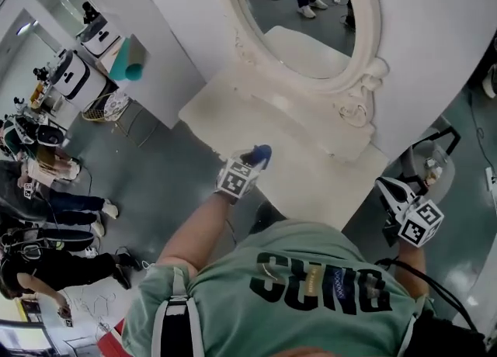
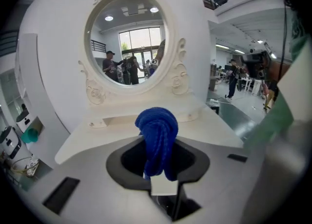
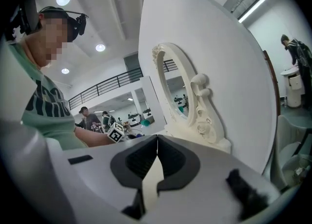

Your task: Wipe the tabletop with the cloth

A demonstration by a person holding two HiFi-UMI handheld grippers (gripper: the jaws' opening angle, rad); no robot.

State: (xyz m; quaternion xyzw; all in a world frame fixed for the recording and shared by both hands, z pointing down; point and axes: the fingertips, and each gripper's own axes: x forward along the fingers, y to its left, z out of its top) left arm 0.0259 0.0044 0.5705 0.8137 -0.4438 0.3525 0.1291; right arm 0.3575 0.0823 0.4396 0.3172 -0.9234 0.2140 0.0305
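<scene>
Your left gripper (image 1: 250,163) clamped on blue cloth (image 2: 157,138) at near edge of tabletop (image 1: 311,163), bare surface beyond, your right gripper (image 3: 157,145) closed, empty, off the right edge.

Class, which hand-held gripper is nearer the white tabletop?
Left. The left hand-held gripper, shut on the blue cloth, is at the tabletop's front edge. The right hand-held gripper, shut and empty, is off its right end, over the floor.

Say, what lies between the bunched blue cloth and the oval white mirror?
Only bare cream tabletop and its low ledge separate cloth and mirror, in the left gripper view.
</scene>
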